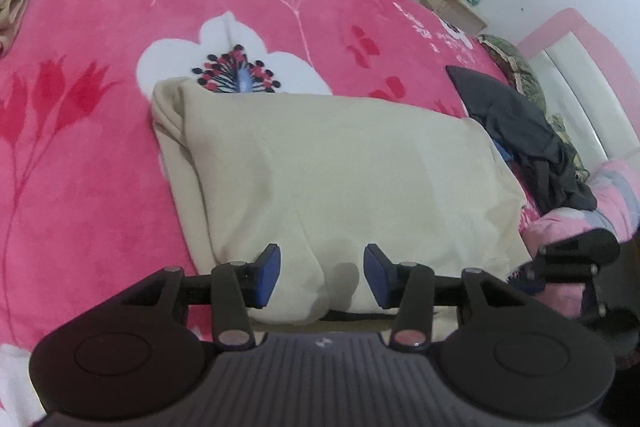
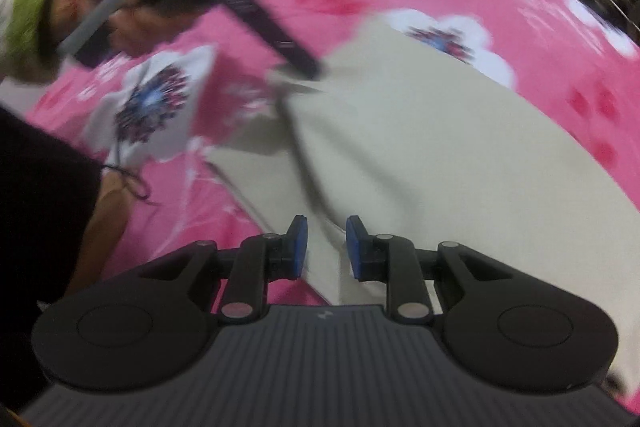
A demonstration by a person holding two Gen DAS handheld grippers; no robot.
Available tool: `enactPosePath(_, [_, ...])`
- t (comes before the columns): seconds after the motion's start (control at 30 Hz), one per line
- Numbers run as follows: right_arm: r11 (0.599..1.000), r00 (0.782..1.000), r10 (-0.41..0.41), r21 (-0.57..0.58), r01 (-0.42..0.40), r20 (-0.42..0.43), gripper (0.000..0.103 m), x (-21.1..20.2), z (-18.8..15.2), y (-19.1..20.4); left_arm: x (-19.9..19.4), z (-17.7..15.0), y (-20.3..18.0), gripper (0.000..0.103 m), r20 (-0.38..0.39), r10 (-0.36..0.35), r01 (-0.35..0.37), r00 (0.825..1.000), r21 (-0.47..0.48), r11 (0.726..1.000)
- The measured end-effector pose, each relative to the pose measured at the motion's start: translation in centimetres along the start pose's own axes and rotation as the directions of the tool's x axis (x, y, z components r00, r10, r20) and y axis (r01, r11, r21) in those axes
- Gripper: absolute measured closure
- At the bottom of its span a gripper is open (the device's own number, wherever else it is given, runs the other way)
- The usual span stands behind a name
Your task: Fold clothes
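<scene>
Garment (image 1: 340,179), cream, lies on the bed's pink blanket (image 1: 100,107), already folded into a neat rectangle. Left tool (image 1: 321,277) hovers wide over its near edge; right tool (image 2: 326,247) stands narrower, holding nothing. Dark clothes (image 1: 528,135) beside it look unfolded.
</scene>
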State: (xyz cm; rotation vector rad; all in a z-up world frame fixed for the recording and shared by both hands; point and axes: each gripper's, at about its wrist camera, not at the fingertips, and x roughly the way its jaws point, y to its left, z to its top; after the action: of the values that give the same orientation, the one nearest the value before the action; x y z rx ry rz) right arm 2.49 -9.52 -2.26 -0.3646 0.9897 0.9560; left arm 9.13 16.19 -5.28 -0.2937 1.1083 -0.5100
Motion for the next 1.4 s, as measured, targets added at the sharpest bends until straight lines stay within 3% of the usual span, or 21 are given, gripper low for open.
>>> enactPosePath(0.13, [0.992,0.998,-0.014,-0.124,0.005,-0.066,0.08,3.0,0.3,2.0,-1.2,-0.4,0.6,0.045,0.009,-0.005,0.004,1.0,0.034,0.999])
enactPosePath(0.33, [0.977,0.99,-0.095,-0.2,0.073,-0.101,0.079,5.3,-0.7,2.7,-1.1,-1.8,1.6,0.045,-0.043,0.026,-0.022,0.999,0.101,0.995])
enactPosePath(0.5, [0.949,0.982,-0.172,-0.28,0.144,-0.078,0.079,5.5,-1.7,4.2,0.0,-2.7,1.2,0.045,-0.067,-0.001,0.012,0.998,0.167,0.986])
enactPosePath(0.63, [0.915,0.973,-0.22,-0.361,0.18,-0.071,0.082,5.9,-2.3,5.0,0.8,-2.8,1.4,0.059,-0.053,-0.007,0.016,0.999,0.174,0.985])
enactPosePath(0.67, [0.91,0.973,-0.222,-0.374,0.181,-0.068,0.087,5.9,-2.3,5.1,0.9,-2.7,1.7,0.073,-0.047,-0.01,0.018,0.999,0.163,0.986])
enactPosePath(0.73, [0.899,0.972,-0.225,-0.399,0.182,-0.064,0.092,5.8,-2.3,5.2,0.8,-2.5,2.1,0.092,-0.033,-0.021,0.025,0.999,0.129,0.991])
enactPosePath(0.9, [0.903,0.985,-0.163,-0.41,0.128,-0.053,0.095,4.5,-2.3,4.7,0.0,-1.7,3.1,0.095,0.018,-0.065,0.064,0.998,0.042,0.997])
enactPosePath(1.0, [0.908,0.992,-0.109,-0.413,0.075,-0.061,0.095,3.9,-2.3,4.1,-0.4,-1.3,3.1,0.095,0.031,-0.067,0.066,0.997,0.04,0.997])
enactPosePath(1.2, [0.909,0.996,-0.028,-0.416,-0.011,-0.086,0.095,3.7,-2.0,3.0,-0.1,-1.5,2.3,0.095,0.029,0.013,-0.016,0.999,0.12,0.993])
enactPosePath(1.33, [0.919,0.994,0.013,-0.389,-0.056,-0.111,0.094,4.2,-2.3,2.4,0.7,-2.2,1.5,0.095,0.004,0.088,-0.086,0.996,0.241,0.967])
enactPosePath(1.4, [0.922,0.993,0.022,-0.381,-0.065,-0.116,0.094,4.6,-2.6,2.2,1.1,-2.4,2.0,0.094,-0.018,0.105,-0.097,0.994,0.248,0.964])
